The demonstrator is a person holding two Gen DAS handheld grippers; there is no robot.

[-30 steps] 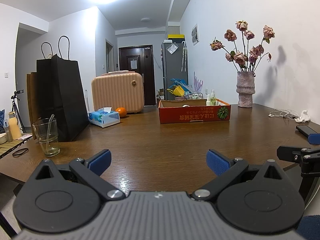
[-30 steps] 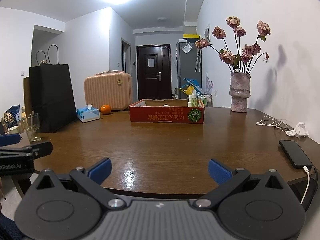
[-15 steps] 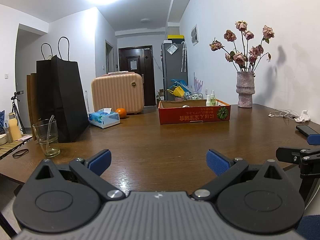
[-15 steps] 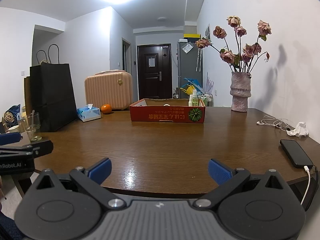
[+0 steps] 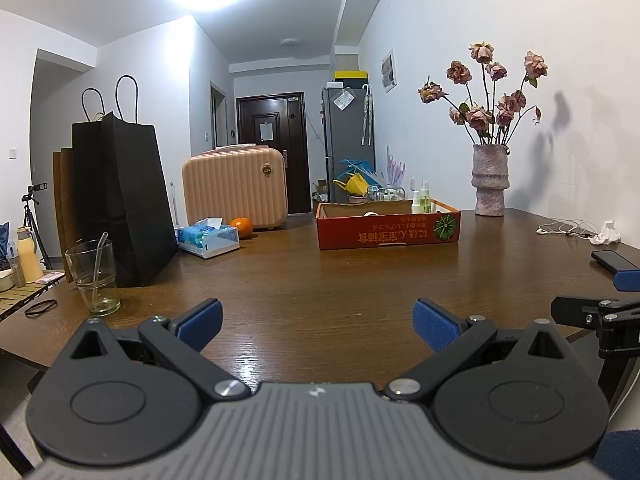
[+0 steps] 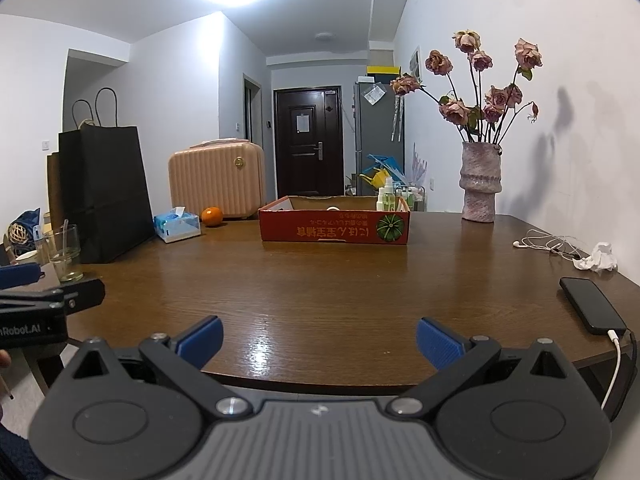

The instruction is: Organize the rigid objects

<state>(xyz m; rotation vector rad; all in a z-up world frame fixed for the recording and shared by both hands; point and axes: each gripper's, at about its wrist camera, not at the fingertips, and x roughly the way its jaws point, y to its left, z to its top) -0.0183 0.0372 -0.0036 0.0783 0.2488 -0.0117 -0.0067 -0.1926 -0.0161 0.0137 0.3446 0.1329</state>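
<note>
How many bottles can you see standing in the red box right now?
2 small spray bottles, one beside the other, stand at the far right end of the red box. Its front wall may hide more.

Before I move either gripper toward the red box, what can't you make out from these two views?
- Red box contents, both views: its front wall hides all but bottle tops and a white rim.
- Box lettering: upside down, too small to read.
- Phone, left view: cut off by the right gripper's finger.
- Left gripper, right gripper: fingers apart, empty.
</note>
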